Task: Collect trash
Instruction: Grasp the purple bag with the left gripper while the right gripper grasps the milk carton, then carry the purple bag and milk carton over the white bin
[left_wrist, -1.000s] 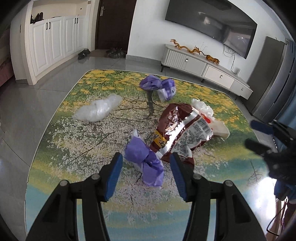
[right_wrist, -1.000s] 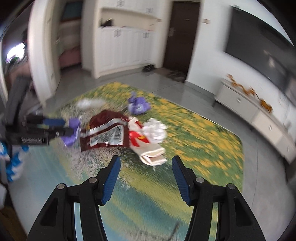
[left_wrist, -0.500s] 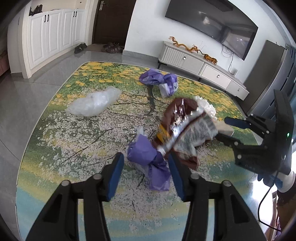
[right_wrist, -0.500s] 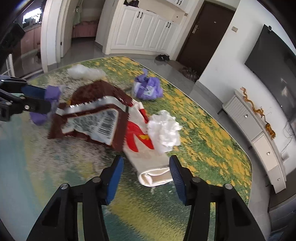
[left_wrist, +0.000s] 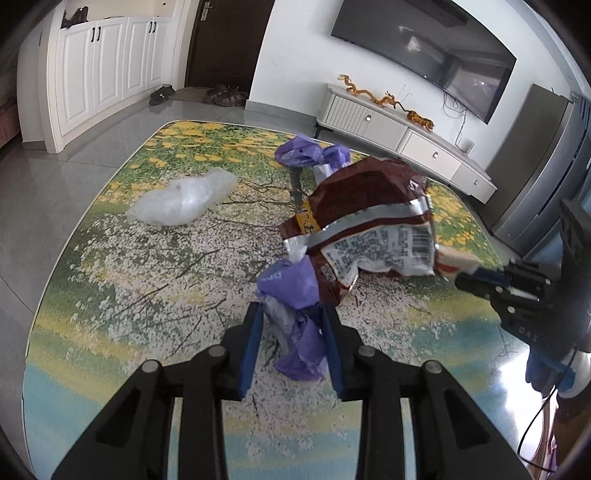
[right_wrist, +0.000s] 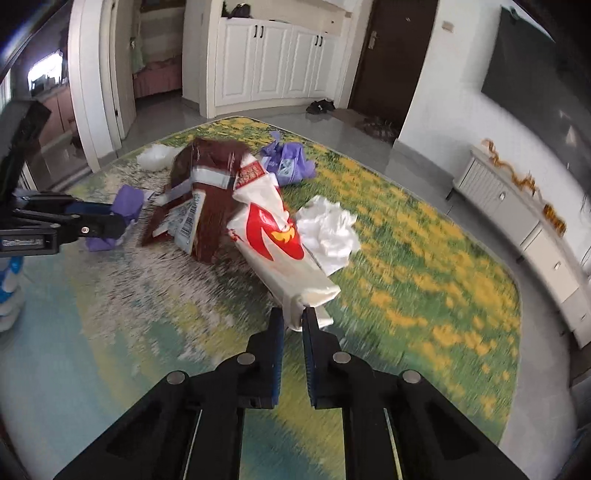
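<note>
Trash heap (left_wrist: 369, 221) between tools, rug (left_wrist: 147, 277) beyond

Both wrist cameras look steeply down, close, from opposite sides, sharing the rug (left_wrist: 110, 288)

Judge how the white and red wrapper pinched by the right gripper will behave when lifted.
The white and red wrapper is thin and creased, so it will probably droop. It looks empty, likely very light. The right gripper holds only its end, and the brown snack bag overlaps it, so that may shift.
</note>
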